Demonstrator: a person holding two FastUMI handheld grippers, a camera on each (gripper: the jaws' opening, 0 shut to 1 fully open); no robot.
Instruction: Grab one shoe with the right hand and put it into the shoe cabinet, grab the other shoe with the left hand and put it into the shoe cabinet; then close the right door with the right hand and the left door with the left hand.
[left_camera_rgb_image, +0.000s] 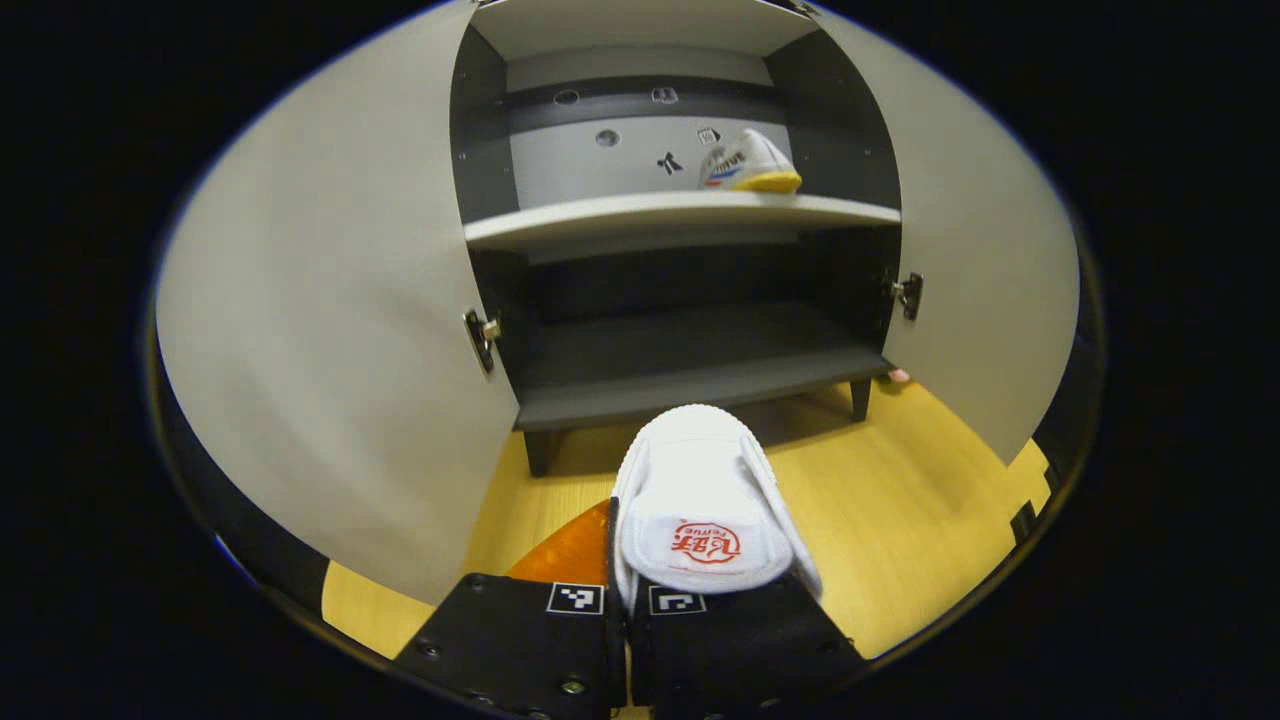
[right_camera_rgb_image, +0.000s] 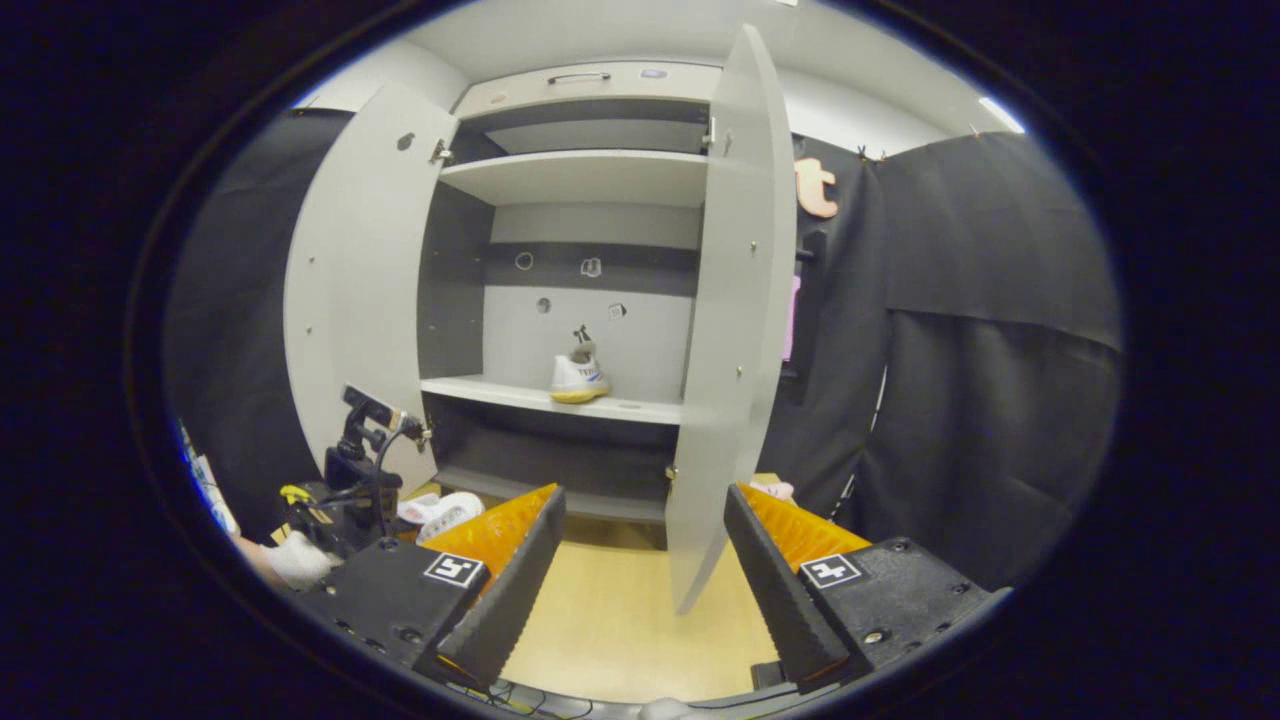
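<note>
The shoe cabinet (left_camera_rgb_image: 680, 210) stands open, its left door (left_camera_rgb_image: 330, 330) and right door (left_camera_rgb_image: 980, 290) swung wide. One white shoe with a yellow sole (left_camera_rgb_image: 750, 165) rests on the middle shelf, toward the right. My left gripper (left_camera_rgb_image: 618, 600) is shut on the side wall of the other white shoe (left_camera_rgb_image: 700, 510), held low in front of the bottom shelf. In the right gripper view, my right gripper (right_camera_rgb_image: 640, 560) is open and holds nothing, well back from the cabinet (right_camera_rgb_image: 570, 400). The right door (right_camera_rgb_image: 730, 350) stands edge-on ahead of it. That view also has the shelved shoe (right_camera_rgb_image: 578, 378) and the held shoe (right_camera_rgb_image: 440, 510).
The floor (left_camera_rgb_image: 900, 500) is light wood. The dark bottom shelf (left_camera_rgb_image: 690, 370) is bare. A small pink thing (right_camera_rgb_image: 775, 490) lies by the right door's foot. A gloved hand (right_camera_rgb_image: 295, 555) holds the left gripper's handle. Black cloth (right_camera_rgb_image: 1000, 380) hangs right of the cabinet.
</note>
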